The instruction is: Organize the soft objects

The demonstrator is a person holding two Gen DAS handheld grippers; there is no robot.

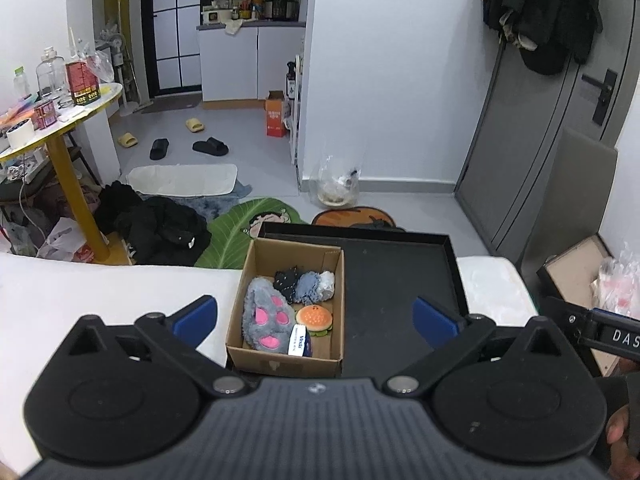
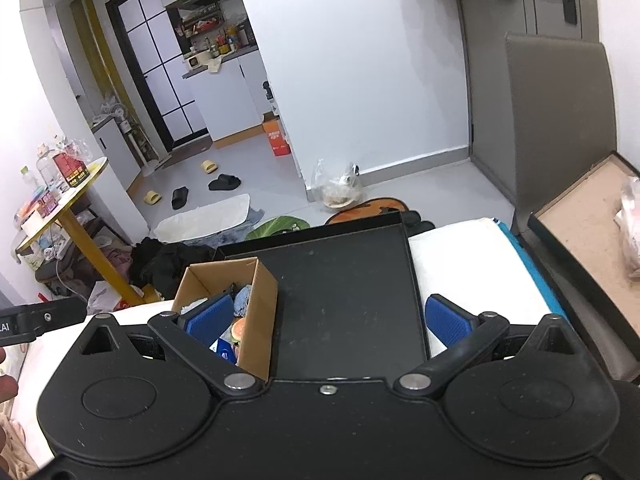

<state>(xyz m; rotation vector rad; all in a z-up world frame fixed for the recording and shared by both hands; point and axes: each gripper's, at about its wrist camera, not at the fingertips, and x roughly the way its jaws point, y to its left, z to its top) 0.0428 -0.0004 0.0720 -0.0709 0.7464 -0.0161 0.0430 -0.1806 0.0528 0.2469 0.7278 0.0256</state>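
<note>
The soft toys (image 1: 269,318) are gathered in the cardboard box (image 1: 256,356) at the left of the black tray (image 1: 400,276) on the bed, so both left tongs (image 1: 316,320) and right tongs (image 2: 330,318) are held wide open and empty.

Grey paw plush (image 1: 267,322), burger toy (image 1: 315,319), dark socks (image 1: 303,285) packed inside cardboard box (image 1: 286,361).
</note>
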